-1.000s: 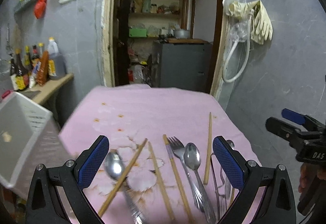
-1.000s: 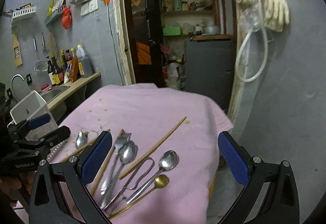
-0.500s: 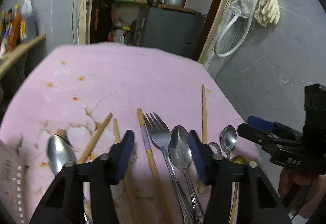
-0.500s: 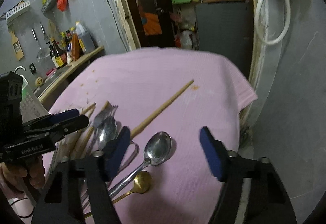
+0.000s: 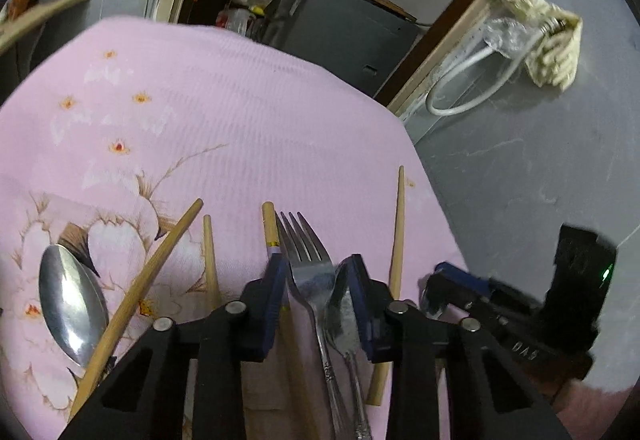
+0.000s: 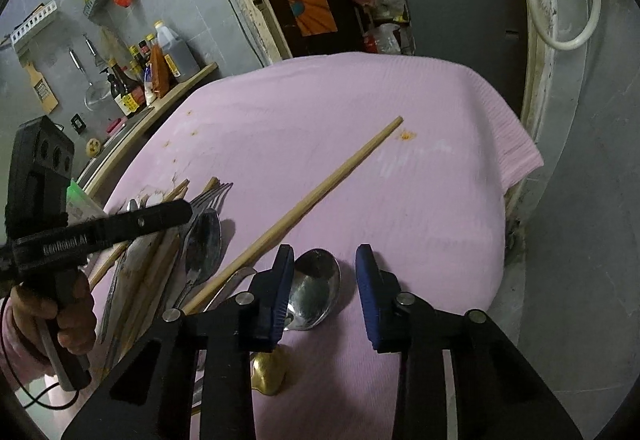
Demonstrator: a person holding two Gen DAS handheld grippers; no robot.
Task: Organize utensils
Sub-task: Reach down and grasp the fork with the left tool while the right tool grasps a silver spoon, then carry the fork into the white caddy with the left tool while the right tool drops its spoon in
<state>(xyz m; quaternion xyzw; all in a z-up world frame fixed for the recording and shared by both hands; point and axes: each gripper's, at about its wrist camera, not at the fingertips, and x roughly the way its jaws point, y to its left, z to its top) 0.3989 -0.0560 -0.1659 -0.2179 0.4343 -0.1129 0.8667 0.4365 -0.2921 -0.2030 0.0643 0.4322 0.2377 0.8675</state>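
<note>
Utensils lie on a pink cloth [image 5: 240, 111]. My left gripper [image 5: 318, 276] is low over them, its jaws narrowed around a steel fork [image 5: 306, 264] and a steel spoon [image 5: 342, 304]; I cannot tell if they grip. Wooden chopsticks [image 5: 160, 256] and another spoon [image 5: 70, 304] lie to the left. My right gripper [image 6: 326, 272] is partly open, its jaws standing either side of a steel spoon [image 6: 314, 288]. A gold spoon [image 6: 270, 372] lies under it. A long chopstick [image 6: 316, 195] runs diagonally to its left.
The cloth's right edge [image 6: 516, 167] drops off beside a grey wall. A counter with sauce bottles [image 6: 160, 63] stands at the left. A dark cabinet [image 5: 344, 23] sits in the doorway behind. The left gripper also shows in the right wrist view [image 6: 100, 232].
Both grippers have dropped toward the cloth and narrowed. The left one came over the fork and spoon; the right one came over the steel spoon.
</note>
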